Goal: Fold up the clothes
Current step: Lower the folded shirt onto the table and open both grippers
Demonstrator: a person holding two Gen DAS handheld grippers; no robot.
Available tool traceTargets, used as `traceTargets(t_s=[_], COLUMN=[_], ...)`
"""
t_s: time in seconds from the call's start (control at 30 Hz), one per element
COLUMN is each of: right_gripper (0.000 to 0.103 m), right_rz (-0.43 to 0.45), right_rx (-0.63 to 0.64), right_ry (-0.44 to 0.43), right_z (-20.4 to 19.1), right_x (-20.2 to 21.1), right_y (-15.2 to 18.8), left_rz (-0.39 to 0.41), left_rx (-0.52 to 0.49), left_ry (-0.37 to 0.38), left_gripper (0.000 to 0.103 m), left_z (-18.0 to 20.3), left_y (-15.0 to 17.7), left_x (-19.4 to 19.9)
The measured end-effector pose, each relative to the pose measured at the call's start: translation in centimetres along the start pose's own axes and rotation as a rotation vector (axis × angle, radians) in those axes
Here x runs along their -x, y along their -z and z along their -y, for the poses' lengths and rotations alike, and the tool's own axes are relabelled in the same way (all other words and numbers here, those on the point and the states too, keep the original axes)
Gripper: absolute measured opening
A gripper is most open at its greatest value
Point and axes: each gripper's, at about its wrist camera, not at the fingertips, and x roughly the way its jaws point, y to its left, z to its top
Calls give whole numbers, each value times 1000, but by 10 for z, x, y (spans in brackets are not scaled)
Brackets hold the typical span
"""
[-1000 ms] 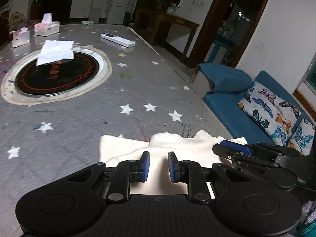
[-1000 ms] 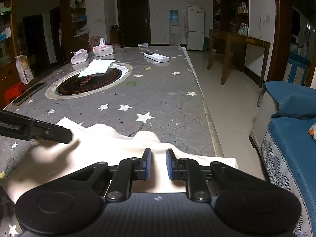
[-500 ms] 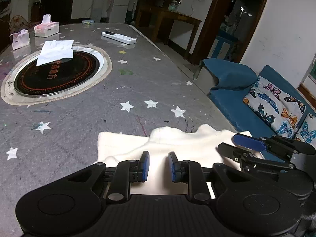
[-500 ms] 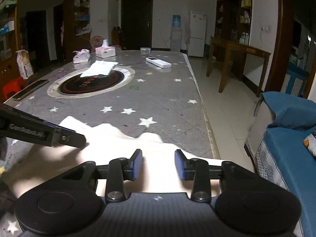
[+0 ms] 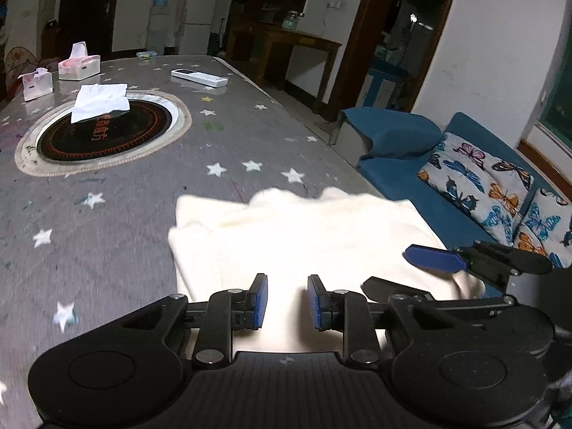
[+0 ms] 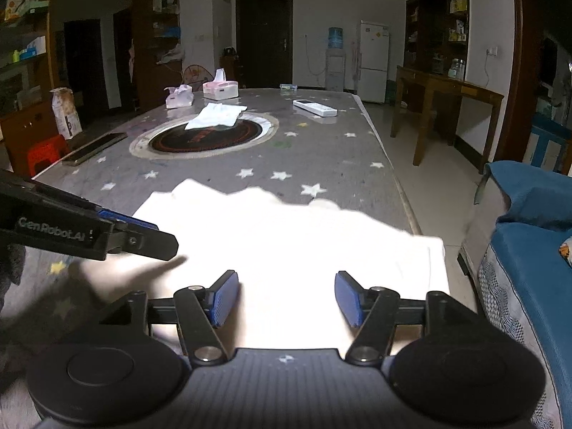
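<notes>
Both grippers backed off toward the near edge since a second ago; right fingers went from near-shut to wide, cloth now released.

Right gripper: fingers wide and opening, nothing pinched, cream garment lies flat under and ahead at 12 o'clock. Left gripper: fingers narrow, opening slightly, a gap shows between the pads and no fabric is clamped. Garment sits on the near end of the surface, long axis running 9-to-3 across both views, its lumpy far edge at 12 and its right end hanging at the surface rim toward the sofa. From the left view the right gripper sits at 3 o'clock over the garment's right end. Each gripper is nearest its own end, so I'd expect a two-handed pick of the near hem.
</notes>
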Motion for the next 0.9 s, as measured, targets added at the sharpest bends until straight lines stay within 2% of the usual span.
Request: traceTargets(t_s=[0.17,0.3,0.43,0.6,0.77,0.9], right_gripper=[65,67,70,71,73,76], right_rz=[17,35,57,32,59,31], right_rx=[14,14,7,4,-22,-23], right_ry=[20,34,36,36,37,47], right_z=[-7,-10,-13,-13,-13,-13], right_x=[16,28,38,32,38,32], right_y=[14,22,24,29,25,28], left_rz=[28,45,55,64,75,67], left_rx=[-50,-90,-88,-93,-53,-59], left_ry=[-8,-24,-13,-22,-15,-19], left_gripper=[34,34,36,37,37,39], left_z=[6,11,13,13,8,9], left_y=[17,23,26,34,34,36], left_x=[10,12,18,21,25,25])
